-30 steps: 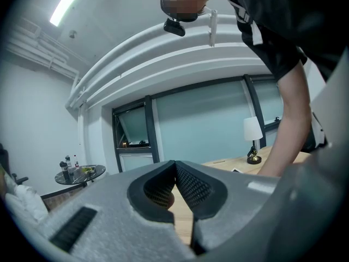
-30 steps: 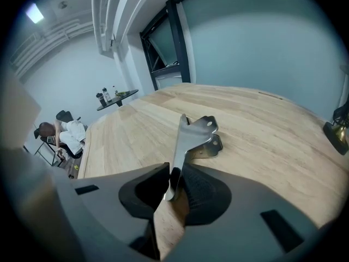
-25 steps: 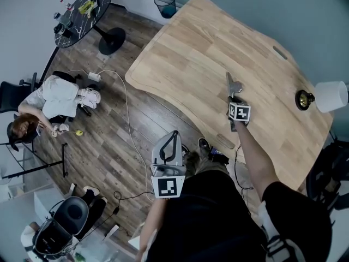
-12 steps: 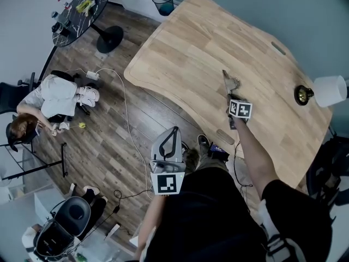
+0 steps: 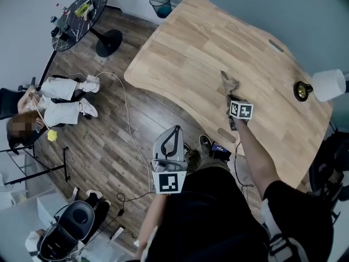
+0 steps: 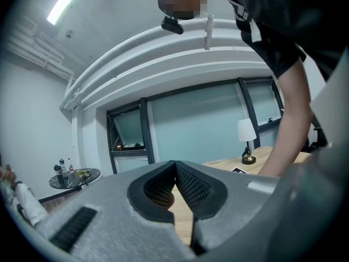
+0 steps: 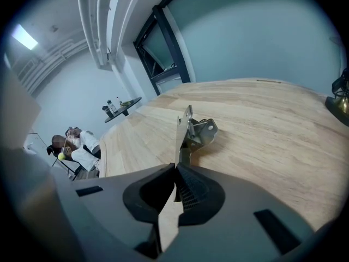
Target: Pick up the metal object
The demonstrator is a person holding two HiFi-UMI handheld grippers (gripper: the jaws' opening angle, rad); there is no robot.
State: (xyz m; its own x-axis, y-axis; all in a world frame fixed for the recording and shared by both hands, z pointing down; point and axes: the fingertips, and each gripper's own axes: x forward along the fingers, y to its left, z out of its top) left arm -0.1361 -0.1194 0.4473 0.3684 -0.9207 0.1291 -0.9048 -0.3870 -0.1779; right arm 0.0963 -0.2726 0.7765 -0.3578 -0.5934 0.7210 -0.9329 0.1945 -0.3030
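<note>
The metal object point(image 7: 192, 135) is a thin flat plate with a bent bracket on its side. My right gripper point(image 7: 175, 171) is shut on the plate's lower end and holds it up over the wooden table point(image 7: 262, 119). In the head view the metal object point(image 5: 228, 84) sticks out beyond the right gripper point(image 5: 231, 102) above the table's near middle point(image 5: 191, 48). My left gripper point(image 5: 173, 138) hangs off the table over the floor, near my body. Its jaws are shut with nothing between them, as the left gripper point(image 6: 175, 171) view shows.
A lamp with a white shade point(image 5: 329, 84) and a brass base point(image 5: 302, 90) stands at the table's right end. A slot point(image 5: 276, 45) is cut in the far edge. On the floor lie a white cable point(image 5: 125, 119), a round black side table point(image 5: 82, 16), a bin point(image 5: 160, 4) and a seated person point(image 5: 49, 105).
My right gripper has lifted the metal object slightly and drifted left. The person on the floor has shifted and stretched out the legs. The left gripper has stayed in place.
</note>
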